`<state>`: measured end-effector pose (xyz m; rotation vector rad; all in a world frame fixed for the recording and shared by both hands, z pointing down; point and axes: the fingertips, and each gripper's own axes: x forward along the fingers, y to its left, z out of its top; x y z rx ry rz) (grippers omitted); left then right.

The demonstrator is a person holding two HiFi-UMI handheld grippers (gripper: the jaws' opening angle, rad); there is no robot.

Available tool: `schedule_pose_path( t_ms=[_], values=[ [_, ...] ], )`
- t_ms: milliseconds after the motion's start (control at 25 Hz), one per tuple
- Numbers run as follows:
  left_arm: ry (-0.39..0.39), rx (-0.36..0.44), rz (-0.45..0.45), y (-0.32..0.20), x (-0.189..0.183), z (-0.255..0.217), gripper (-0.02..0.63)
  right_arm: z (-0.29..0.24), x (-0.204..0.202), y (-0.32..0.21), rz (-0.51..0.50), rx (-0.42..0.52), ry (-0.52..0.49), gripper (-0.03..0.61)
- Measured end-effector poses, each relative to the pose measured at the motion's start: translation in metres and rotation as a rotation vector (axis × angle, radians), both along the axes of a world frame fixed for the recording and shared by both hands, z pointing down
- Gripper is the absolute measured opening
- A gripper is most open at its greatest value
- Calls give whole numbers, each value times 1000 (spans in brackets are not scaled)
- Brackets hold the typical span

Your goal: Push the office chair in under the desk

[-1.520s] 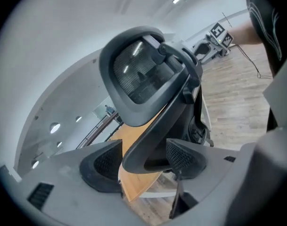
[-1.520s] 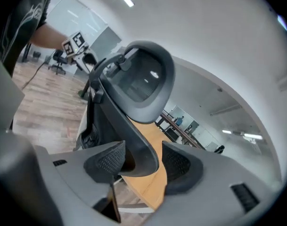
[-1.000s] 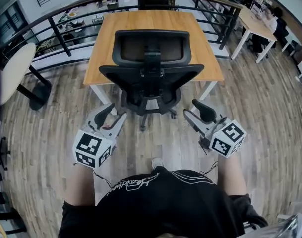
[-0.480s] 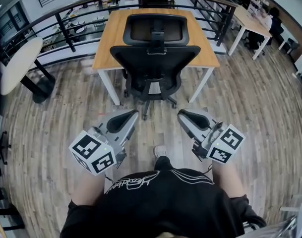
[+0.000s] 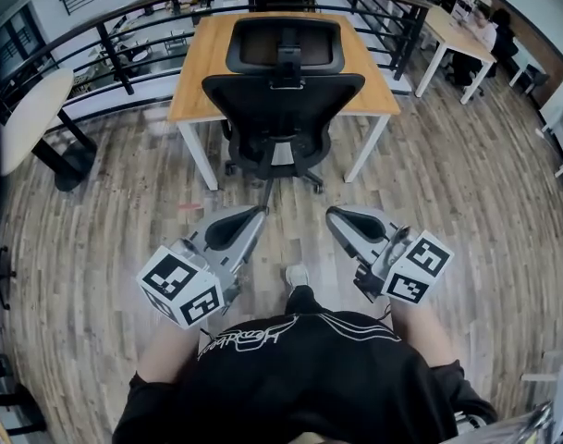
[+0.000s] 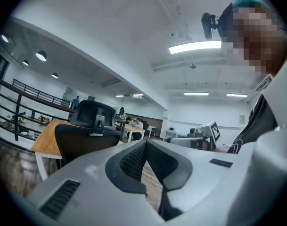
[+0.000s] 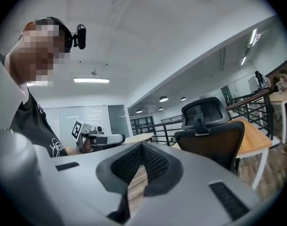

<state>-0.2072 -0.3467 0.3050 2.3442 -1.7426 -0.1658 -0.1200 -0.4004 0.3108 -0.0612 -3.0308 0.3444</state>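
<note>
Chair position: the office chair stands at the near edge of the surface, backrest facing the person, headrest over the wooden top, wheeled base between the white legs.
Direction from tongs: straight ahead and away from the person; neither tool touches the chair, and bare wooden floor lies between them.
Chair axis: the backrest runs left to right, parallel to the near edge of the surface, so a push would go squarely forward.
Nearer side: the chair sits centred between the two tools, and neither is clearly closer.
Left tongs: jaws brought together at the tips, with nothing between them.
Right tongs: the same, closed and empty.
Progress (judgement): the seat looks largely tucked in already, and how much travel remains cannot be told.
Writing: black-and-white square markers on the cubes only; a white print on the person's black shirt is not legible. No brand is readable on the chair.
</note>
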Motion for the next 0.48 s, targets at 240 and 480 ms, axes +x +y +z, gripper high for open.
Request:
schedule_pose_path(
  t_ms=[240,480],
  values=[
    [-8,6,-11,6,-1,9,8,7,-2,10,7,7,13,41],
    [-22,0,4,3,-4,7,8,1,-5,9,19,17,23,41]
  ],
)
